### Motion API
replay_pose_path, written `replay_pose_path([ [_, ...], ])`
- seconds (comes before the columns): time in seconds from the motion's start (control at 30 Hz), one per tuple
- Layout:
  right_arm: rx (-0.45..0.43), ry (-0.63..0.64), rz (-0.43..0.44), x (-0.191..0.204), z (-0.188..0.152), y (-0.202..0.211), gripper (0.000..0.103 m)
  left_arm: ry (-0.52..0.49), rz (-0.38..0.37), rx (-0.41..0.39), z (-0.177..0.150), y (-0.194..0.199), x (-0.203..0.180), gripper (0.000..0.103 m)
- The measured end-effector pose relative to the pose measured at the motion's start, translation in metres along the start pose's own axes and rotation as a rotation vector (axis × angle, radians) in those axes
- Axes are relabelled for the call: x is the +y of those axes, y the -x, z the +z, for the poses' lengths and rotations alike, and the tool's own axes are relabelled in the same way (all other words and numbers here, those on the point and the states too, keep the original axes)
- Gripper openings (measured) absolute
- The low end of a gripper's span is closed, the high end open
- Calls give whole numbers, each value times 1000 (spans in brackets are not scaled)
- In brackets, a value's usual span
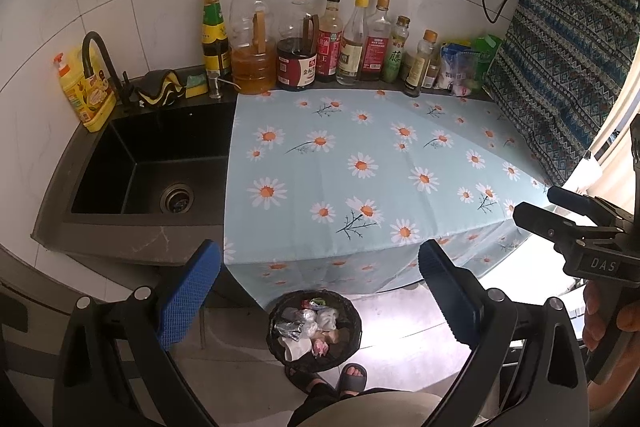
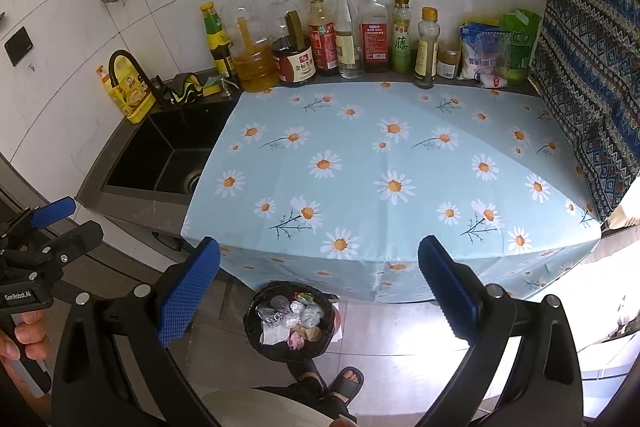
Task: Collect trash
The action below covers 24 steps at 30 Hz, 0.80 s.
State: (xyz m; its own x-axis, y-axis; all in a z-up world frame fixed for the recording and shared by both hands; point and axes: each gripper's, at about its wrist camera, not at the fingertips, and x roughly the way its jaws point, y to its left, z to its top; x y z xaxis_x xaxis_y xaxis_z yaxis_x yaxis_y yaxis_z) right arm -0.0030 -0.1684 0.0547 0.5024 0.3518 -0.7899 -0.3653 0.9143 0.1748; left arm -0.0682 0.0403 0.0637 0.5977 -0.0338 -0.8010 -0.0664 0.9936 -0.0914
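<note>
A round bin with a black liner point(image 1: 315, 331) point(image 2: 291, 319) stands on the floor below the counter's front edge, holding crumpled paper, foil and wrappers. My left gripper point(image 1: 320, 291) hangs open above it with nothing between its blue pads. My right gripper point(image 2: 320, 287) is also open and holds nothing, above the same bin. Each gripper shows in the other's view: the right one point(image 1: 544, 215) at the right edge, the left one point(image 2: 76, 223) at the left edge. The daisy-print cloth point(image 1: 360, 171) point(image 2: 380, 167) on the counter carries no loose trash.
A black sink point(image 1: 152, 163) point(image 2: 160, 155) lies left of the cloth, with a faucet, yellow soap bottle point(image 1: 84, 87) and sponges behind. Several condiment bottles point(image 1: 332, 43) point(image 2: 344, 35) and bags line the tiled wall. A patterned curtain point(image 1: 560, 59) hangs at right. A person's sandalled feet point(image 1: 344, 379) stand by the bin.
</note>
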Motion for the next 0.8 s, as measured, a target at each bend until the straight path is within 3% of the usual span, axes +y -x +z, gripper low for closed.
replay_pose_path([
  [0.8, 18, 15, -16, -2, 0, -4, 98, -2, 3, -11, -1, 8, -4, 96],
])
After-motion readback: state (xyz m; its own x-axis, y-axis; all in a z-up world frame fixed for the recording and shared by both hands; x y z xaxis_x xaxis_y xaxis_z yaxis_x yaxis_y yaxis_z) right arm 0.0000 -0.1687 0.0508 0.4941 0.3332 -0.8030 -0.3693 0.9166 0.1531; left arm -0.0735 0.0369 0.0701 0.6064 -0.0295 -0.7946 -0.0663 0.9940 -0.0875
